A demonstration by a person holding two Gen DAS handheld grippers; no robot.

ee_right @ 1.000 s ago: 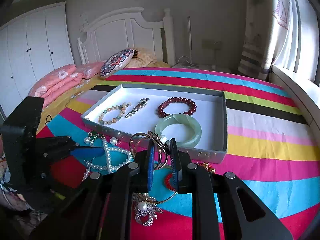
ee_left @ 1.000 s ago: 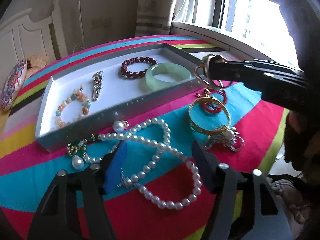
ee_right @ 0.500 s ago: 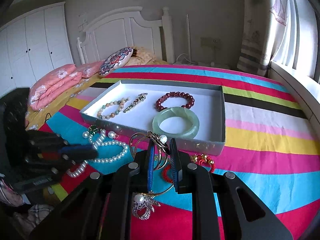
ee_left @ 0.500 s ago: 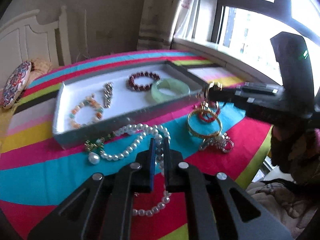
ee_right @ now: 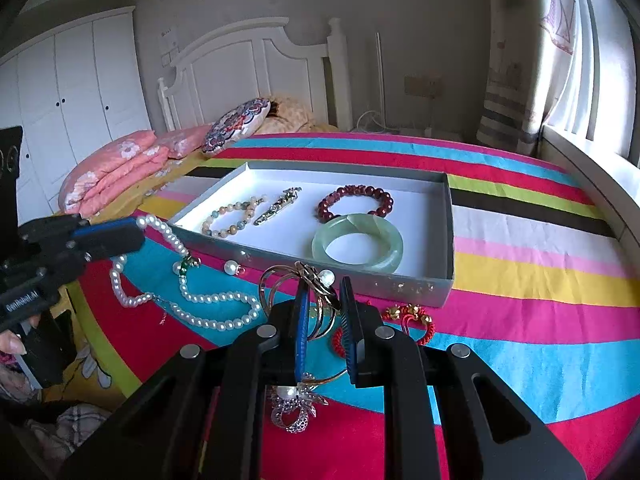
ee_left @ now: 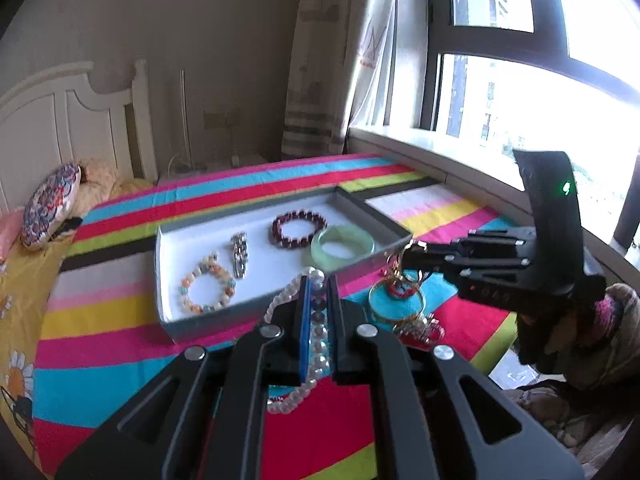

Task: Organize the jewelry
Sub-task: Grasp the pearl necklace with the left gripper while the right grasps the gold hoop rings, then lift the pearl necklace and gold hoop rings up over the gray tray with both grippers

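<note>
A white tray (ee_right: 447, 240) with grey walls lies on the striped bedspread. In it are a pastel bead bracelet (ee_right: 232, 220), a silver clip (ee_right: 278, 206), a dark red bead bracelet (ee_right: 356, 200) and a jade bangle (ee_right: 358, 242). My left gripper (ee_left: 318, 292) is shut on a pearl necklace (ee_left: 280, 304), lifted just before the tray's near wall. The rest of the pearl necklace (ee_right: 216, 300) trails on the cloth below the left gripper (ee_right: 136, 232). My right gripper (ee_right: 323, 292) is shut on a bunch of gold rings (ee_right: 280, 284) in front of the tray.
A gold bangle (ee_left: 396, 304), a red thread bracelet (ee_right: 412, 316), a silver pearl brooch (ee_right: 292, 404) and a loose pearl earring (ee_right: 231, 267) lie on the bedspread. Pillows (ee_right: 116, 168) and a white headboard (ee_right: 248, 64) stand behind. The window sill (ee_left: 440, 152) runs along the right.
My left gripper has shut on the pearl necklace and risen with it towards the tray, dragging the strand off the cloth. The right gripper has kept still with the gold rings.
</note>
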